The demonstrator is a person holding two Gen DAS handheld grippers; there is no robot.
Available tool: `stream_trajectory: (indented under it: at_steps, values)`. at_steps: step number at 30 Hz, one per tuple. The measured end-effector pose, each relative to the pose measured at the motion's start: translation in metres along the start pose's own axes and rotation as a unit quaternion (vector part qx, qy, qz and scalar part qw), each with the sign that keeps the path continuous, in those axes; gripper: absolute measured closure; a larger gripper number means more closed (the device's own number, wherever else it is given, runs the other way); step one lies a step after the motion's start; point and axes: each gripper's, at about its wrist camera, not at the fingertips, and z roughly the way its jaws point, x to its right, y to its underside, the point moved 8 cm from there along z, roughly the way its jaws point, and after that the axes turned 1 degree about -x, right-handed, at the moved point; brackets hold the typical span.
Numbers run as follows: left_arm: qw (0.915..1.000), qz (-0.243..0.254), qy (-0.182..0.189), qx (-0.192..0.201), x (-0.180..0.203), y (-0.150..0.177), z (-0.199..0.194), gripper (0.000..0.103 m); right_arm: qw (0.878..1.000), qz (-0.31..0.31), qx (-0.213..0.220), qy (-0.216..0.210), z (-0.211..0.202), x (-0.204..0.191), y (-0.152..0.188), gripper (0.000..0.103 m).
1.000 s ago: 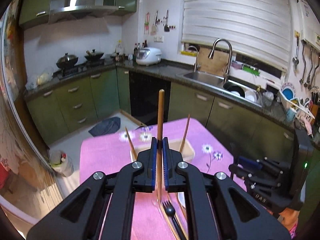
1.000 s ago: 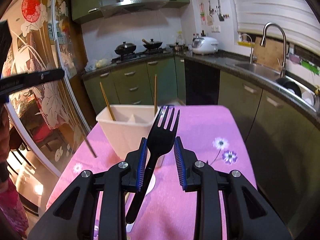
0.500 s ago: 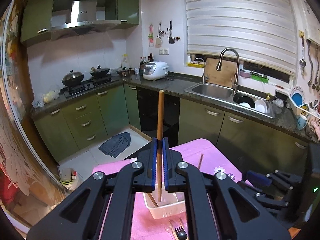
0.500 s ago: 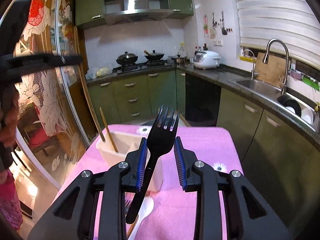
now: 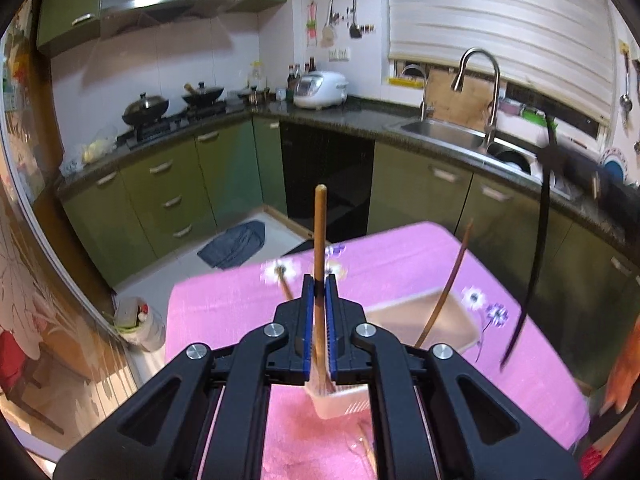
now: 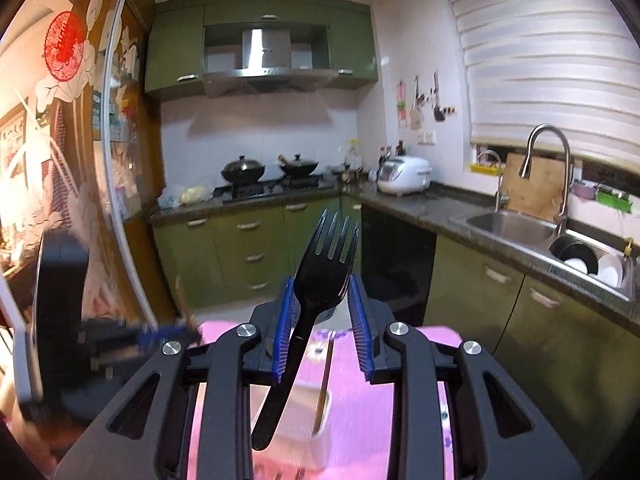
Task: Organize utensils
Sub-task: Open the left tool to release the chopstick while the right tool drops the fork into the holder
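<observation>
Two chopsticks (image 5: 444, 300) stand in the holder (image 5: 424, 320) already. Left gripper (image 5: 319, 292) clamps a chopstick (image 5: 320, 232) above it; right gripper (image 6: 320, 312) holds a fork (image 6: 320, 280), both unplaced.

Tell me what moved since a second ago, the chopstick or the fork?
Both. The left gripper dipped back toward the white holder, so the pink table fills its view again. The right gripper rose, and the holder sank low in its view. Nothing was let go: the chopstick stays pinched upright, and the black fork keeps its slant.
</observation>
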Motion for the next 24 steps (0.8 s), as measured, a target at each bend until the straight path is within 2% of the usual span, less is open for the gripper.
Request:
stream_trajectory:
  at_steps: [4, 10, 15, 19, 22, 24]
  values:
    - [1.0000, -0.001, -0.001, -0.008, -0.002, 0.020, 0.008, 0.097, 0.999, -0.014, 0.015, 0.028, 0.025, -0.004, -0.004, 0.075]
    - [0.9999, -0.007, -0.002, 0.013, -0.006, 0.033, -0.013, 0.089, 0.996, -0.045, 0.030, 0.070, 0.060, -0.008, 0.013, 0.075]
    - [0.9999, -0.003, 0.009, 0.010, 0.000, 0.049, -0.028, 0.087, 0.997, -0.051, 0.001, 0.061, 0.082, -0.012, 0.048, 0.075]
    - [0.9998, -0.003, 0.018, -0.007, 0.005, 0.067, -0.030, 0.087, 0.996, -0.060, -0.016, 0.057, 0.084, -0.015, 0.073, 0.075]
    - [0.9994, -0.007, 0.023, -0.024, 0.008, 0.084, -0.027, 0.086, 0.997, -0.060, -0.022, 0.052, 0.078, -0.016, 0.086, 0.066]
    - [0.9988, -0.010, 0.026, -0.039, 0.011, 0.097, -0.026, 0.086, 0.997, -0.058, -0.019, 0.048, 0.065, -0.014, 0.090, 0.066]
